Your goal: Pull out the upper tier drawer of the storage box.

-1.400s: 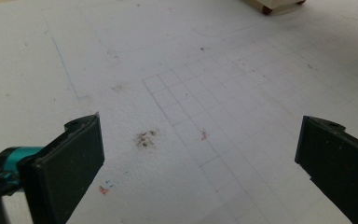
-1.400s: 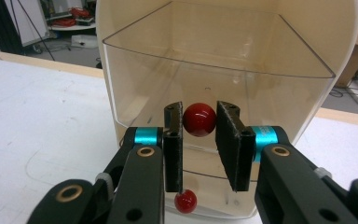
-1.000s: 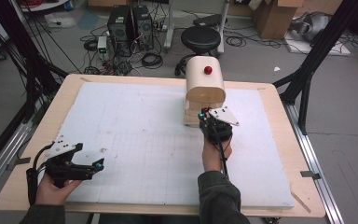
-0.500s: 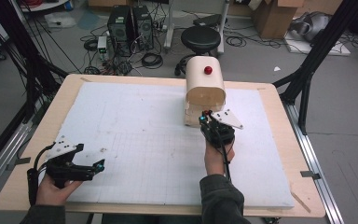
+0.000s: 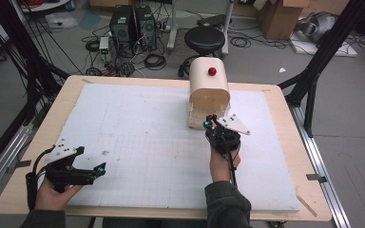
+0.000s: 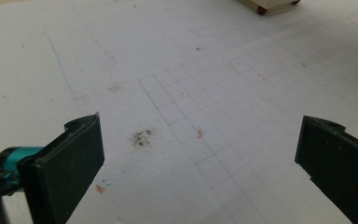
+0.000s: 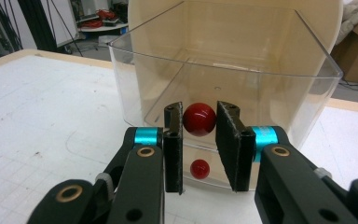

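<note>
1. At the far-right of the desk: right claw sits at the near face of the cream box. It is narrow, with the pads either side of the red knob on the clear drawer. I read that as a grip on the knob.
2. Change over the last second: the right claw has crept slightly toward the near edge. The box itself hasn't visibly shifted on the white foam board.
3. Meaning: this looks like the very start of the drawer pull. The grasp is done and the draw has barely begun. The right gripper view shows the drawer's clear walls standing in front of the cream shell, but I can't tell how far out it is.
4. Small red spot below the knob, between the jaws. It could be a reflection or a second ball; can't tell which.
5. The red ball on top of the box is untouched.
6. Near-left: left claw is wide open and holding nothing, and is unchanged from a second ago. It is well apart from the box, and its own view has bare, smudged gridded foam between the jaws.
7. Risk call: nothing braces the box. If the drawer sticks, the whole box may slide toward the near edge with the pull instead of opening. Pull straight and slow.
</note>
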A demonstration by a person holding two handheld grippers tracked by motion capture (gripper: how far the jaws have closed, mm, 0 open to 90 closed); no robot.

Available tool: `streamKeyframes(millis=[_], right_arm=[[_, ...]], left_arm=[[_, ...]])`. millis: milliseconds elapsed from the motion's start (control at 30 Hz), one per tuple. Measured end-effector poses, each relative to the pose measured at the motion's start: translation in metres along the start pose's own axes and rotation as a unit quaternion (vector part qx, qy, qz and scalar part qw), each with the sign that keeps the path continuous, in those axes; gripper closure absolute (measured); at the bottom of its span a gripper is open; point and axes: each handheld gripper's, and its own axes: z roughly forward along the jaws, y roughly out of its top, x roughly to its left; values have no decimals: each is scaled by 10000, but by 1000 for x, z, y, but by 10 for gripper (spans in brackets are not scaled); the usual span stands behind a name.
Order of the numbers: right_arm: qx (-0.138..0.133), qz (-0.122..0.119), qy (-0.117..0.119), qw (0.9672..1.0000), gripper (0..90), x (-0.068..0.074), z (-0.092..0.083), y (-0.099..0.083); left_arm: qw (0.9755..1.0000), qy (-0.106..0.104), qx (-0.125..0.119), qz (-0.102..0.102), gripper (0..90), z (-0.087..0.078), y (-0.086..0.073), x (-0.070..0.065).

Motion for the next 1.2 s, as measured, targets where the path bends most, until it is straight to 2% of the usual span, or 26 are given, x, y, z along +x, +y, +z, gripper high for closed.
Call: streamKeyframes(millis=[1200], right_arm=[[-24, -79, 110, 9999, 723, 3, -17, -8]], left_arm=[[10000, -5, -24, -15, 17, -2, 1, -1]])
